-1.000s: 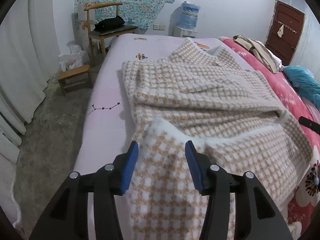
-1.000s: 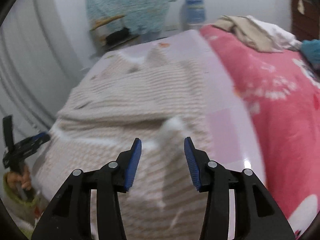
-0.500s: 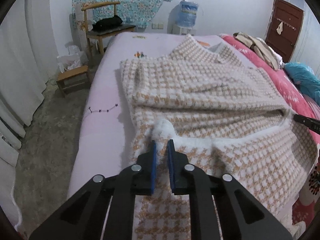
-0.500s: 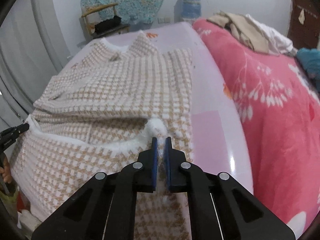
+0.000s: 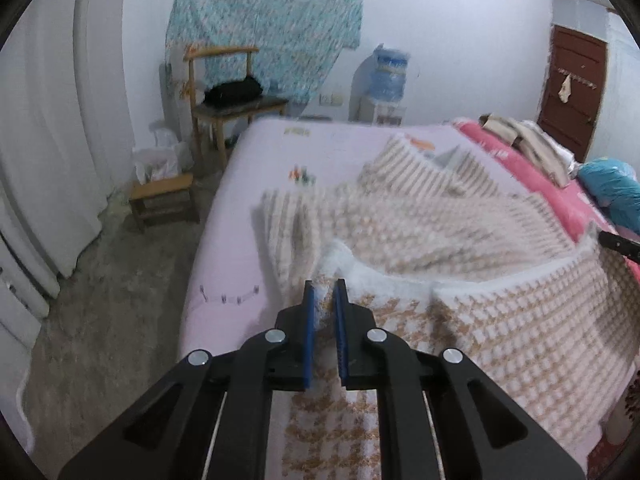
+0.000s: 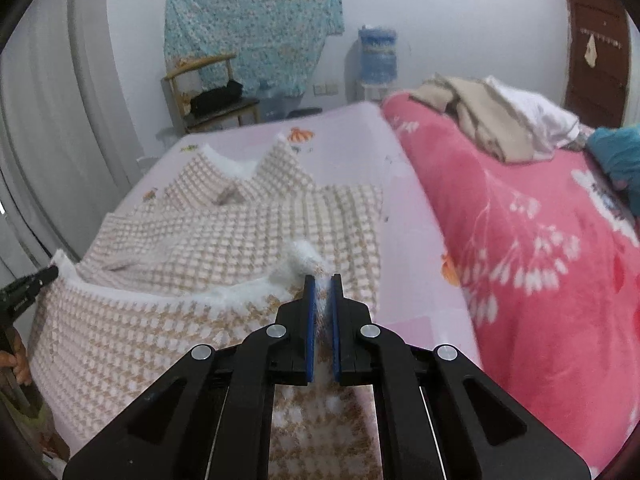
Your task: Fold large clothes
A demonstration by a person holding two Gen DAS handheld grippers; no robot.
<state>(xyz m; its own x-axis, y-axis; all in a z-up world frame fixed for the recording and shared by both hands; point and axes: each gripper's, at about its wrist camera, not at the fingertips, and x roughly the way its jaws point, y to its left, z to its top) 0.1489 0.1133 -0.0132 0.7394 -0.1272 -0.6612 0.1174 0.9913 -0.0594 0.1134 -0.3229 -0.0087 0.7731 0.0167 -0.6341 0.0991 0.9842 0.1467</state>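
A large beige-and-white houndstooth garment (image 5: 440, 236) (image 6: 248, 232) with a fluffy white lining lies spread on the pale pink bed (image 5: 240, 208) (image 6: 408, 240). My left gripper (image 5: 323, 286) is shut on the garment's near hem at its left corner, the fluffy edge pinched between the blue pads. My right gripper (image 6: 321, 280) is shut on the same hem at its right corner. The lifted hem stretches between the two grippers and hangs over the layers behind. The right gripper's tip (image 5: 616, 242) shows at the left wrist view's right edge, and the left gripper (image 6: 28, 284) at the right wrist view's left edge.
A pink floral blanket (image 6: 540, 264) covers the bed's right side, with a heap of beige and white clothes (image 6: 492, 120) and a teal item (image 6: 616, 152) on it. A wooden chair (image 5: 228, 100), a small stool (image 5: 160, 196), a water dispenser (image 5: 384, 88) and a brown door (image 5: 572, 88) stand beyond.
Both grippers went from open to shut on the garment's near hem. Since then they have carried the hem forward over the garment, and the fabric behind has bunched up.
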